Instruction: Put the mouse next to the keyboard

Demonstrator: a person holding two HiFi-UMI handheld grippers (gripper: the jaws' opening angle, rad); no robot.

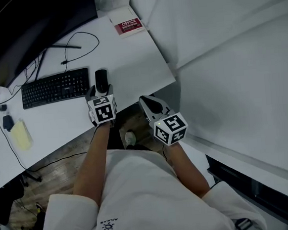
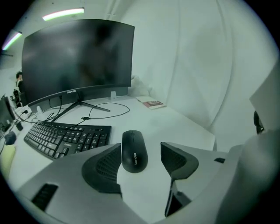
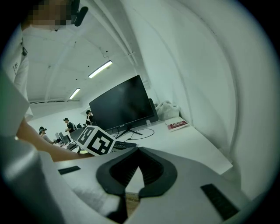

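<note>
Black "Lenovo" mouse (image 2: 134, 151) beside keyboard (image 2: 70, 138); red "OFFICE" booklet (image 1: 128, 25)

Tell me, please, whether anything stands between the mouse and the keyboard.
Nothing visible does. The mouse lies on the desk just beside the keyboard, with only a bare strip of desk between them. The open jaws of the left hand-held gripper flank the mouse, with nothing else in that gap.

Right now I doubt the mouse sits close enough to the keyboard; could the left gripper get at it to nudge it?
Probably yes: the mouse lies on the desk between the open jaws of the left gripper, with nothing else between them or over it.
</note>
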